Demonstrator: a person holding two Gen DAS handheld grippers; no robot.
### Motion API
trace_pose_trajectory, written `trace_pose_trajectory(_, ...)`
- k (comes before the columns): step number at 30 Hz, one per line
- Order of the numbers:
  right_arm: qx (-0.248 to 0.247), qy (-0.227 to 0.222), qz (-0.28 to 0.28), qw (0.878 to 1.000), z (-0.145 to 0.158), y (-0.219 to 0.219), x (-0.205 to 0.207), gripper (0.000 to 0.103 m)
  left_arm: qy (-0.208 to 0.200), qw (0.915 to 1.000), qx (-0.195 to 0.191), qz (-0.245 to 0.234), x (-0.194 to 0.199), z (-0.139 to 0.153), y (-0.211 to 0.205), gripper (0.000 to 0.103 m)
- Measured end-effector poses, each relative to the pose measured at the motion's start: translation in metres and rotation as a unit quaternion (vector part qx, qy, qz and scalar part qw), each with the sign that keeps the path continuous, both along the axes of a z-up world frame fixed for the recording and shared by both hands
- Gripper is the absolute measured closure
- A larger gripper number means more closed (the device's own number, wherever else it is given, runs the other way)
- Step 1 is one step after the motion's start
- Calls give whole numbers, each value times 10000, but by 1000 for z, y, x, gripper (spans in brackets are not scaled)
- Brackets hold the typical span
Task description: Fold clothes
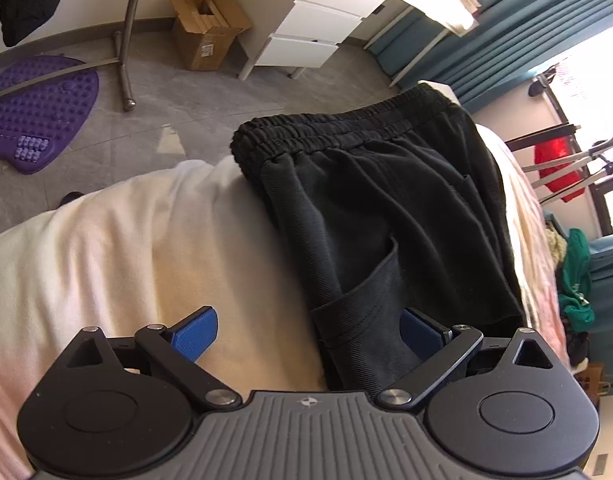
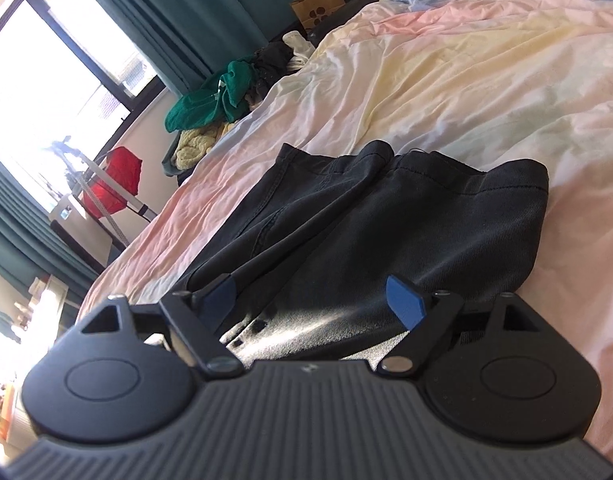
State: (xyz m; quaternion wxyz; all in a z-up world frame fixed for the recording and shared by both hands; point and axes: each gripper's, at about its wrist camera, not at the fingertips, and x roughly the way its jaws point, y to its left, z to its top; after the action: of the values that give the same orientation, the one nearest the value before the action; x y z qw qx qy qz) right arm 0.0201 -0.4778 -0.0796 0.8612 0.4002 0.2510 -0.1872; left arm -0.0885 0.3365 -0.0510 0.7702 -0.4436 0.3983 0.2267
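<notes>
Black shorts [image 1: 386, 208] lie folded on the bedsheet [image 1: 106, 260], left gripper [image 1: 306, 332] and right gripper [image 2: 314, 300] both spread empty; clothes pile [image 2: 210, 100], upper left, seemingly remains.

The shorts' [image 2: 386, 232] near end is hidden behind the right gripper [image 2: 314, 300] at 6 o'clock — the window [image 2: 46, 80] is blown out.

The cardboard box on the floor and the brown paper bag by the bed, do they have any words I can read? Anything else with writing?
Cardboard box: a white label, too small to read.
Brown paper bag: dark round marks, no readable words.
Black shorts: no writing visible.
Nothing else is legible.
</notes>
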Motion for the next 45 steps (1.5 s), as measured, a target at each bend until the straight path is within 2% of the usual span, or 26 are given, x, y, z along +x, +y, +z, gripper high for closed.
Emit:
trace_pose_trajectory(2, 49, 136, -219, 9997, -4, -5, -1, 19, 65, 9999, 32, 119, 1, -8, -1, 4)
trace_pose_trajectory(5, 202, 248, -614, 9976, -13, -15, -9, 19, -102, 9995, 49, 299, 4, -13, -9, 1)
trace_pose_trajectory(7, 434, 180, -899, 9948, -19, -24, -17, 19, -393, 9988, 31, 296, 7, -11, -11, 3)
trace_pose_trajectory(8, 555, 141, -1043, 9929, -22, -29, -21, 19, -596, 9980, -50, 216, 7, -10, -12, 11)
trace_pose_trajectory(10, 729, 81, -1368, 9879, -27, -39, -31, 19, -1021, 9942, -336, 49, 9, -11, -12, 19)
trace_pose_trajectory(13, 765, 77, -1955, 9777, -33, -54, -50, 19, -1347, 9894, -530, -147, 8, -9, -18, 19)
trace_pose_trajectory(15, 731, 176, -2255, 9713, -37, -62, -59, 19, -1309, 9890, -666, -158, 10, -12, -17, 20)
trace_pose_trajectory(18, 373, 607, -2591, 9632, -43, -71, -65, 19, -1104, 9874, -1131, 18, 10, -30, -9, 29)
trace_pose_trajectory(20, 265, 773, -2772, 9573, -48, -77, -69, 19, -1109, 9855, -1279, 133, 9, -38, -4, 39)
trace_pose_trajectory(22, 494, 688, -2791, 9565, -56, -82, -72, 16, -1242, 9832, -1333, 84, 8, -43, 0, 41)
trace_pose_trajectory(24, 1047, 323, -2562, 9604, -66, -87, -72, 19, -1351, 9816, -1348, -5, 5, -46, 1, 45)
trace_pose_trajectory(28, 1344, 6, -2170, 9669, -68, -80, -58, 21, -1556, 9768, -1469, 86, 0, -50, 2, 48)
trace_pose_trajectory(29, 1379, 34, -2056, 9689, -70, -79, -51, 25, -1582, 9761, -1483, 104, -1, -50, 2, 49)
trace_pose_trajectory(32, 1461, 195, -1701, 9743, -77, -78, -28, 25, -1611, 9750, -1527, 132, -2, -52, -1, 55)
trace_pose_trajectory(33, 1497, 227, -1703, 9737, -79, -77, -24, 28, -1624, 9741, -1563, 165, -3, -54, -1, 56)
trace_pose_trajectory(36, 1429, 147, -1736, 9743, -77, -75, -18, 62, -1658, 9721, -1644, 224, -6, -57, -2, 63)
trace_pose_trajectory(38, 1207, -8, -1666, 9786, -68, -72, -15, 90, -1628, 9726, -1641, 230, -8, -57, 3, 69)
trace_pose_trajectory(40, 1066, -168, -1675, 9799, -59, -68, -16, 95, -1637, 9725, -1643, 235, -7, -56, 3, 69)
trace_pose_trajectory(45, 756, -257, -1615, 9836, -45, -65, -18, 97, -1630, 9738, -1569, 233, -7, -51, 3, 69)
